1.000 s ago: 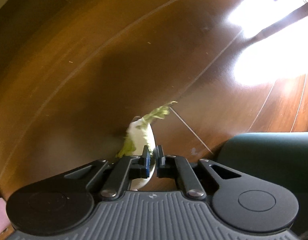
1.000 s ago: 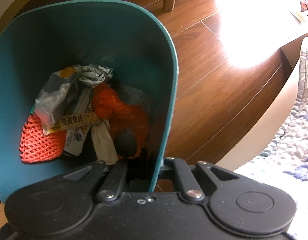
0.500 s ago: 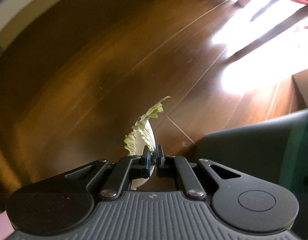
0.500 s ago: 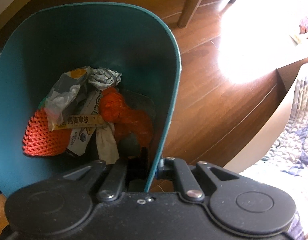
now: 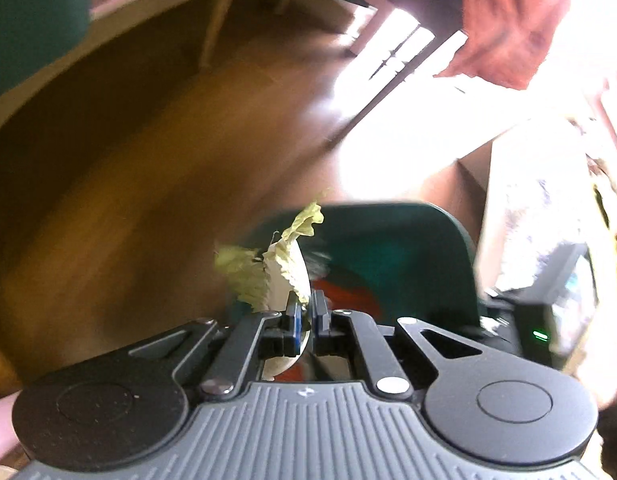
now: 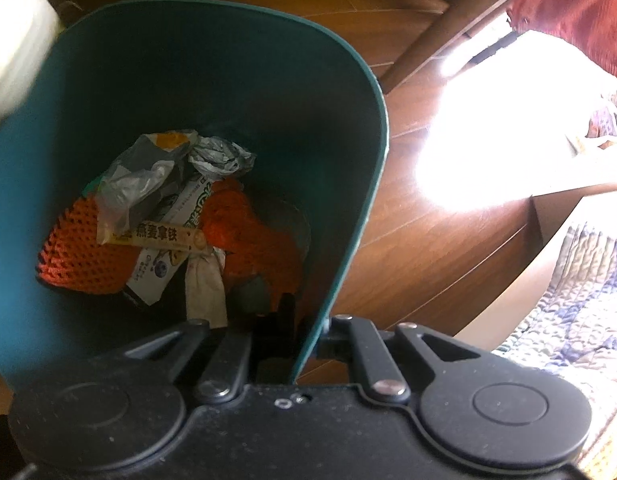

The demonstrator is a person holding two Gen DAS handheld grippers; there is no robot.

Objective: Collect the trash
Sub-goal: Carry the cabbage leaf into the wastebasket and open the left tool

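We pinch cabbage leaf (image 5: 286, 276) in left tongs (image 5: 304, 312), over bin (image 5: 408, 248) mouth for drop; right tongs (image 6: 308, 332) clamp bin rim (image 6: 364, 216), steadying it above floor (image 6: 428, 264)

One teal trash bin (image 6: 228, 80) is seen, its wall clamped between the right fingers; one cabbage leaf (image 5: 286, 270) is pinched between the left fingers; two orange foam nets (image 6: 68, 248) are counted inside.

Blown-out sunlight glare right, motion blur, fisheye-bent edges.
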